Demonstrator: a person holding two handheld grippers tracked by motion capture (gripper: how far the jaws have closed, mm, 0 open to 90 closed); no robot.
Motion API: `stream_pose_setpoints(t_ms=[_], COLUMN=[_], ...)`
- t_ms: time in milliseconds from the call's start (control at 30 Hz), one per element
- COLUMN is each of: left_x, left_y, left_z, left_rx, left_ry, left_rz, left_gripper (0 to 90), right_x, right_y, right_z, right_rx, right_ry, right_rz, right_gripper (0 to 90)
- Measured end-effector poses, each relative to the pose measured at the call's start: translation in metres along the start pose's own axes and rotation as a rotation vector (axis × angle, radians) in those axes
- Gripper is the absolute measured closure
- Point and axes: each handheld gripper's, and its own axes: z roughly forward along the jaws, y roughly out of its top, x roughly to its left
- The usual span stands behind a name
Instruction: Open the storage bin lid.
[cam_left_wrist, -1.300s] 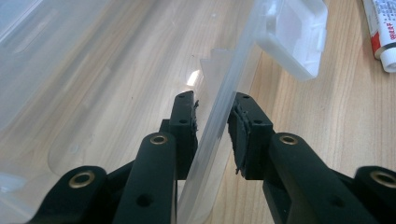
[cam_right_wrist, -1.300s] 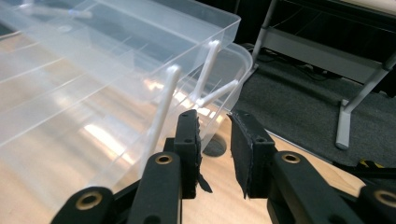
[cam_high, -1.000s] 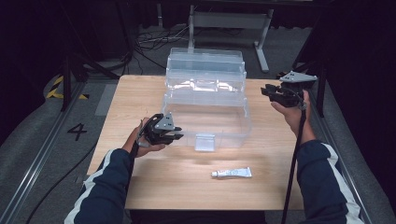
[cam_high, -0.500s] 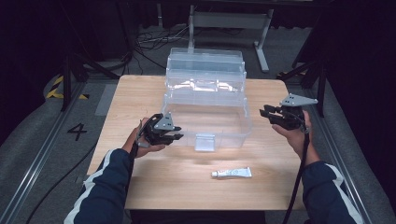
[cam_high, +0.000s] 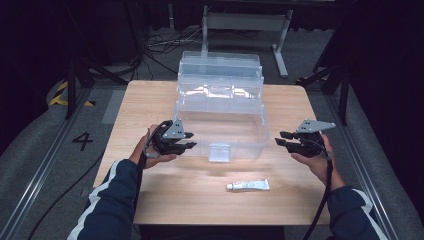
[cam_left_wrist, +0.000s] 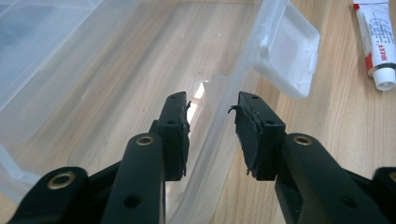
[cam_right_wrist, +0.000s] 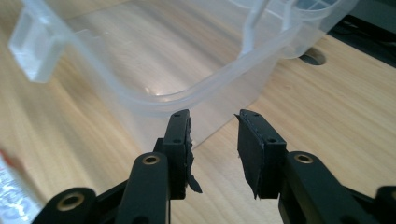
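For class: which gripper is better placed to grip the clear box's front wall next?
Probably the left gripper: its open jaws already straddle the clear box wall. The right gripper sits just outside the corner, jaws open.

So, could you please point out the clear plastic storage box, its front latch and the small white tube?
Clear plastic storage box (cam_high: 220, 107): high view, back wall.
Front latch (cam_high: 219, 152): high view, middle of the flap.
Small white tube (cam_high: 248, 185): high view, middle of its body.

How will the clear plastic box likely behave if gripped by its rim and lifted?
The clear plastic box looks empty and thin-walled, so probably light, and its rim may flex. Its smooth surface could slip between the pads. The open lid behind may make it tip backward.
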Motion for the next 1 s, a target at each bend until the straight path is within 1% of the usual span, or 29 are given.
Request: stream_pose_setpoints(t_ms=[33,67,100,167,200,233,267,300,367,400,467,500,533,600,667,700,733,767,800,833,867,933,1000], left_x=[0.000,0.000,0.000,0.000,-0.001,-0.001,-0.001,-0.002,-0.004,-0.005,-0.008,-0.009,-0.010,-0.013,-0.015,-0.016,-0.016,-0.016,-0.015,-0.016,-0.016,-0.017,-0.016], left_y=[0.000,0.000,-0.001,-0.001,-0.002,-0.002,-0.003,-0.004,-0.007,-0.008,-0.011,-0.013,-0.015,-0.021,-0.028,-0.032,-0.032,-0.036,-0.040,-0.048,-0.048,-0.058,-0.066], left_z=[-0.001,-0.004,-0.006,-0.011,-0.013,-0.016,-0.018,-0.020,-0.025,-0.027,-0.032,-0.034,-0.036,-0.039,-0.041,-0.042,-0.042,-0.043,-0.044,-0.044,-0.044,-0.043,-0.042], left_rx=[-0.013,-0.021,-0.030,-0.033,-0.044,-0.041,-0.043,-0.033,-0.030,-0.024,-0.019,-0.014,-0.009,0.009,0.025,0.039,0.039,0.052,0.063,0.092,0.092,0.123,0.143], left_ry=[0.003,0.007,0.014,0.027,0.030,0.035,0.039,0.050,0.065,0.076,0.085,0.088,0.089,0.105,0.106,0.111,0.111,0.107,0.108,0.106,0.106,0.104,0.091], left_rz=[-0.005,-0.002,-0.006,-0.014,-0.023,-0.018,-0.023,-0.018,-0.028,-0.024,-0.024,-0.022,-0.028,-0.051,-0.053,-0.067,-0.067,-0.074,-0.078,-0.094,-0.094,-0.101,-0.124], left_gripper=[61.3,61.3,60.7,59.8,59.5,58.8,58.1,57.3,55.9,55.5,53.7,52.8,51.4,49.0,47.6,46.8,45.3,45.3,44.4,44.5,44.2,43.3,42.1], right_x=[0.005,0.005,0.007,0.012,0.014,0.017,0.019,0.021,0.026,0.028,0.032,0.034,0.035,0.037,0.039,0.040,0.040,0.041,0.044,0.046,0.046,0.049,0.051], right_y=[-0.003,-0.003,-0.004,-0.007,-0.008,-0.009,-0.010,-0.012,-0.014,-0.015,-0.017,-0.017,-0.017,-0.017,-0.018,-0.018,-0.018,-0.018,-0.017,-0.017,-0.017,-0.016,-0.016], right_z=[0.000,0.000,0.000,0.001,0.002,0.002,0.003,0.004,0.006,0.007,0.009,0.010,0.010,0.011,0.014,0.014,0.014,0.016,0.018,0.019,0.019,0.021,0.024], right_rx=[0.013,0.013,0.017,0.024,0.027,0.033,0.039,0.043,0.057,0.062,0.076,0.081,0.084,0.087,0.098,0.100,0.100,0.106,0.115,0.120,0.120,0.128,0.141], right_ry=[0.009,0.009,0.018,0.032,0.042,0.052,0.060,0.066,0.091,0.097,0.118,0.123,0.127,0.137,0.147,0.154,0.154,0.159,0.169,0.177,0.177,0.182,0.192], right_rz=[-0.009,-0.009,-0.012,-0.017,-0.019,-0.023,-0.032,-0.032,-0.040,-0.045,-0.055,-0.061,-0.065,-0.066,-0.071,-0.075,-0.075,-0.076,-0.080,-0.085,-0.085,-0.096,-0.104], right_gripper=[64.5,64.5,64.3,63.7,63.6,63.4,62.9,62.7,62.0,61.5,60.6,60.4,60.3,59.9,58.8,58.2,58.2,57.3,56.9,56.4,56.4,54.7,54.1])
